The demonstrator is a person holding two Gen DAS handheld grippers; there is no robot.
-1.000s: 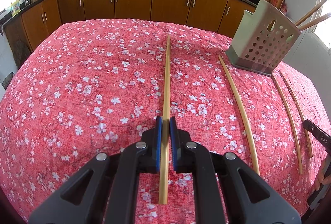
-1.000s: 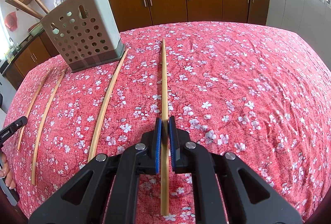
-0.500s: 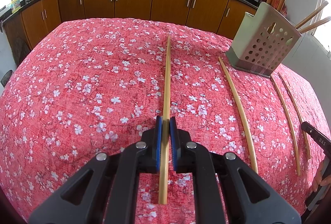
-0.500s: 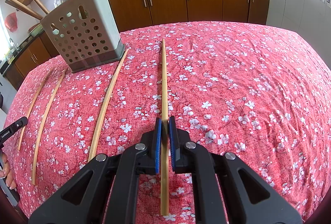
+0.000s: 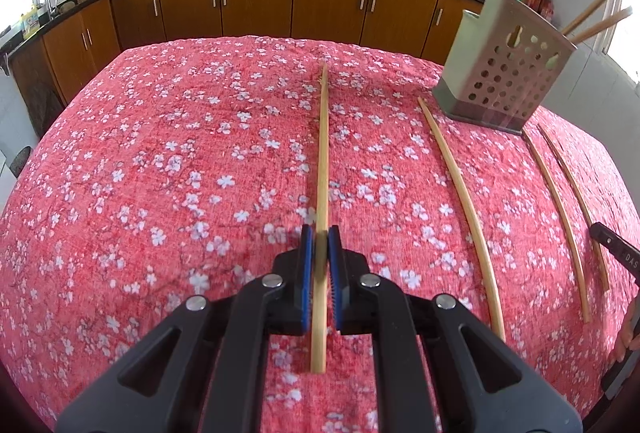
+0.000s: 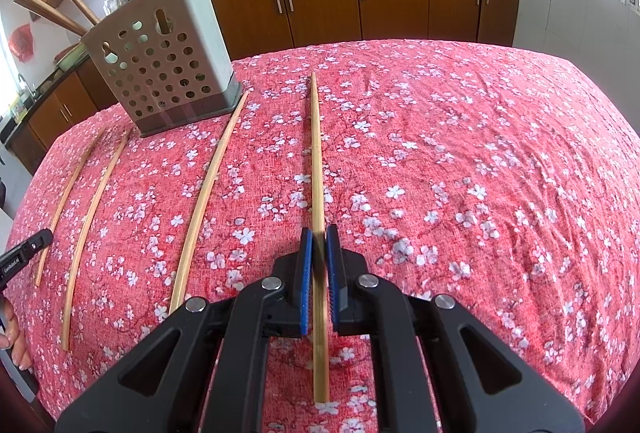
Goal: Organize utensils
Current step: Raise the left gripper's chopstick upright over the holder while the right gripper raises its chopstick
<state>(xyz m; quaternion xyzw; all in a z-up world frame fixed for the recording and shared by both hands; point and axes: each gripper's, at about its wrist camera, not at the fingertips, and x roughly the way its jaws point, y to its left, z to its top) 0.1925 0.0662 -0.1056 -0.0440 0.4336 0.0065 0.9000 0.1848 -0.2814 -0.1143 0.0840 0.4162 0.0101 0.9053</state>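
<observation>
My left gripper point(image 5: 319, 239) is shut on a long bamboo chopstick point(image 5: 323, 153) that points away over the red floral tablecloth point(image 5: 160, 173). My right gripper point(image 6: 318, 237) is shut on another bamboo chopstick point(image 6: 317, 153), also pointing forward. A grey perforated utensil holder point(image 5: 506, 71) stands at the far right in the left wrist view and at the far left in the right wrist view point(image 6: 164, 61), with several wooden utensils in it. Three more chopsticks lie on the cloth near it point(image 5: 464, 201) point(image 6: 206, 193).
Brown kitchen cabinets point(image 5: 256, 5) and a black counter with woks run behind the table. The other gripper's tip shows at the right edge of the left wrist view point(image 5: 616, 253) and at the left edge of the right wrist view point(image 6: 24, 253).
Both grippers have lifted slightly with their chopsticks; the left view has tilted up a little. Both stay shut.
</observation>
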